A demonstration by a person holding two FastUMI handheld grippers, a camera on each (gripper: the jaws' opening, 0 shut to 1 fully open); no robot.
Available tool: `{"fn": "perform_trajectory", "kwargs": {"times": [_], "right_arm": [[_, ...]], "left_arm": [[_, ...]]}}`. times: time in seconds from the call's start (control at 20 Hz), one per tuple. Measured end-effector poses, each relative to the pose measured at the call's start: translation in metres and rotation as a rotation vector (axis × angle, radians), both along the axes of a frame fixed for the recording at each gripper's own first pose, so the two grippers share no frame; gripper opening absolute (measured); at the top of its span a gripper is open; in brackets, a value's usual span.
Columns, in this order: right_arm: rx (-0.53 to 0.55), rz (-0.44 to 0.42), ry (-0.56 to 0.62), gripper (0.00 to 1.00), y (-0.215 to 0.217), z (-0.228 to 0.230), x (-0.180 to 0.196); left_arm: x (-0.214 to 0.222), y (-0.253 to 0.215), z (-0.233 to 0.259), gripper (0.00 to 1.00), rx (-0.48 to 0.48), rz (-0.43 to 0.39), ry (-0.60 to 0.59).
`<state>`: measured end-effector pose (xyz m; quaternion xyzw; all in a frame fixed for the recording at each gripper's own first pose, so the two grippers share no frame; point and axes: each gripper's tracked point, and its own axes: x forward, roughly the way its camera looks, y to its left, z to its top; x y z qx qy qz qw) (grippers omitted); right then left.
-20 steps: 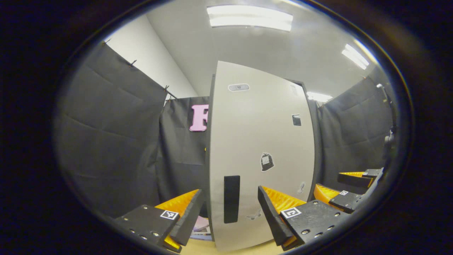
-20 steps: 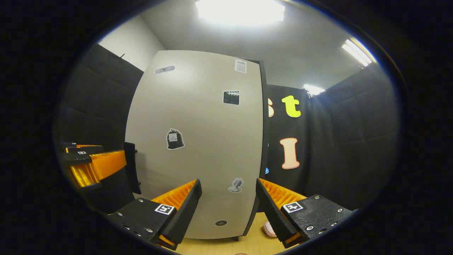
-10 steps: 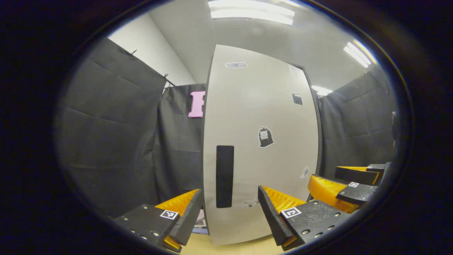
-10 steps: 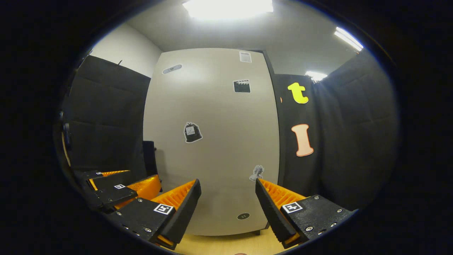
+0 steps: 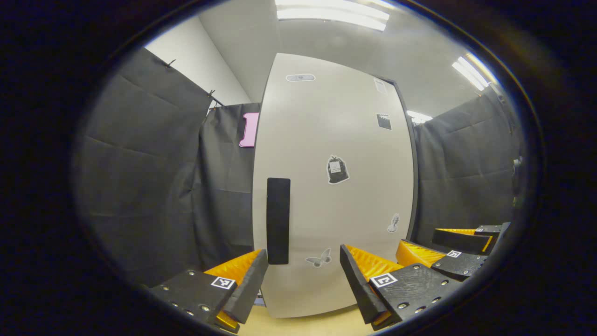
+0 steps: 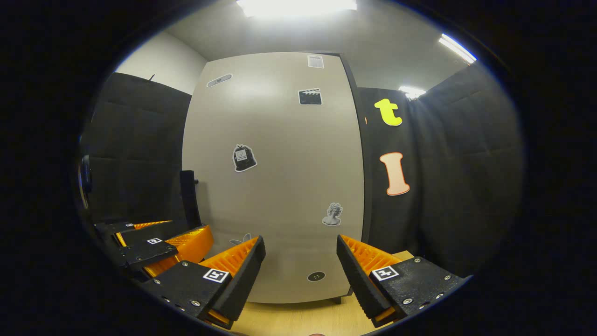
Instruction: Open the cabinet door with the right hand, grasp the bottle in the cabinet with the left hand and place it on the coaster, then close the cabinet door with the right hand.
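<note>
Two grippers, both with fingers spread and nothing between them. We hold the left gripper (image 5: 303,280) and the right gripper (image 6: 301,273) side by side, both facing the cabinet door (image 5: 336,186), which stands shut ahead of them, just beyond their fingertips.

Item one: door, flat pale panel, stickers on its face. We judge it rigid and light to swing.

Item two: handle (image 5: 278,220), a dark upright bar near the door's edge, ahead of our left gripper's left finger and off to the left of our right gripper (image 6: 187,196). We judge it stiff and the proper hold: close across the bar's middle, then pull.

Item three: bottle, presumably behind the shut door; its weight and surface we cannot judge.

Item four: tabletop (image 6: 298,317), pale wood, below both grippers.
</note>
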<state>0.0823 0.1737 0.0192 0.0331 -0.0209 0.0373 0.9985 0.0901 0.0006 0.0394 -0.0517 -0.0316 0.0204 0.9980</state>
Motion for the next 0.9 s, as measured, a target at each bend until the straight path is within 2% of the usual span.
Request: {"fn": "perform_trajectory", "kwargs": {"times": [0.9], "right_arm": [[-0.023, 0.005, 0.014, 0.95, 0.003, 0.001, 0.006]], "left_arm": [[0.008, 0.009, -0.001, 0.89, -0.007, 0.022, 0.006]]}}
